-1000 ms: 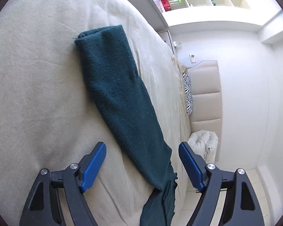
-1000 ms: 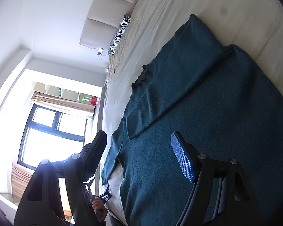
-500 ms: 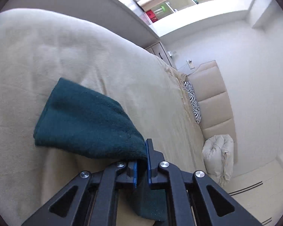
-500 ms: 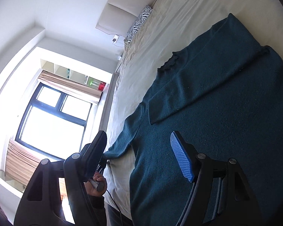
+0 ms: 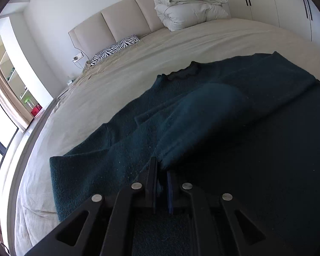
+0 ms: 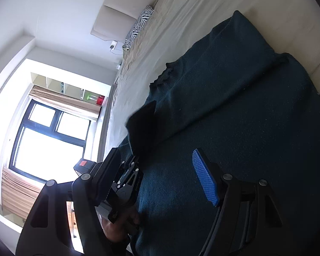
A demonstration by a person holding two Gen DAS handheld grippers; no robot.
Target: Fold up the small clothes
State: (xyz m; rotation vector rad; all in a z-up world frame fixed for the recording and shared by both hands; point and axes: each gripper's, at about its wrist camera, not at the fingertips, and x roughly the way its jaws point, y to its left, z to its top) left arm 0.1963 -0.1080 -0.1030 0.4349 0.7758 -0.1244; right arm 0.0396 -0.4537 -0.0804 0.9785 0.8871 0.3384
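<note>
A beige bed (image 5: pixel 202 42) with padded headboard (image 5: pixel 121 21) stands under white walls; a bright window (image 6: pixel 49 140) lights the room.

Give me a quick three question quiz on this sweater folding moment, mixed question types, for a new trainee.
1. True or false: the left gripper is shut on the sleeve of the dark teal sweater.
2. The right gripper is: A) shut on the hem, B) open above the sweater, C) out of view.
3. Fill in: near the headboard lies a ____-striped pillow.

Key: 1 true; 2 B; 3 zebra.
</note>
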